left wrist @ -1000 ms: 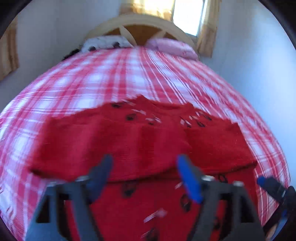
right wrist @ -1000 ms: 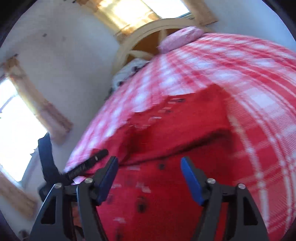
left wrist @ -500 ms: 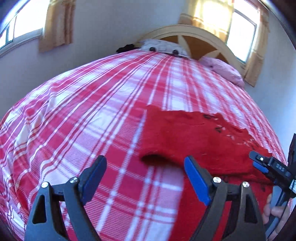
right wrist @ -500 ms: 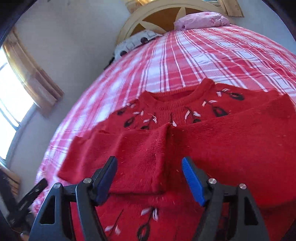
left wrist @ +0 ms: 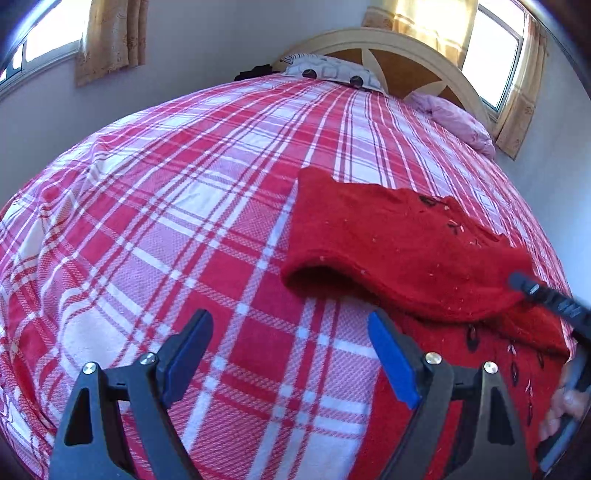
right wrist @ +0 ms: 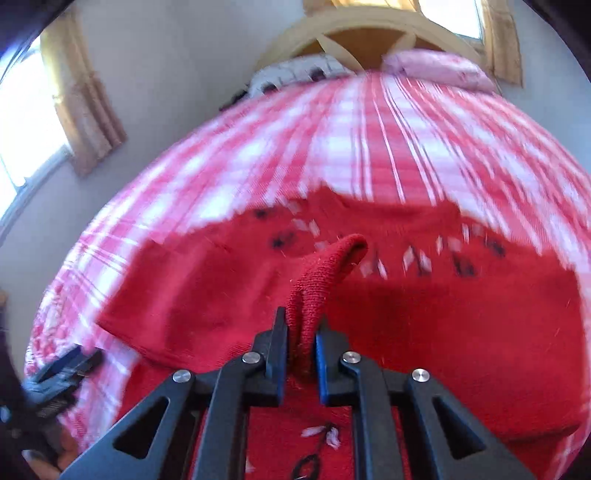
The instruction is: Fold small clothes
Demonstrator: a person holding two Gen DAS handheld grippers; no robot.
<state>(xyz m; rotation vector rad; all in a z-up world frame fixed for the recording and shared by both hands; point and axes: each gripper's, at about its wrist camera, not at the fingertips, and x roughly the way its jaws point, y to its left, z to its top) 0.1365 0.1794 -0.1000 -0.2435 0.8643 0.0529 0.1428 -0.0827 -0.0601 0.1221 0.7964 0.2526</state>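
Red sweater (right wrist: 424,317) lies on plaid bedsheet (left wrist: 177,206), sleeves folded across body. R gripper (right wrist: 301,328) has just been closing, now pinching a raised sleeve fold. L gripper (left wrist: 290,343) spread wide over bare sheet, just left of sweater, holding nothing.

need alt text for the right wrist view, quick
The right gripper has just closed, pinching a raised fold of the red sweater, which lies on a red-and-white plaid bedspread. Beyond are two pillows, a curved wooden headboard and curtained windows.
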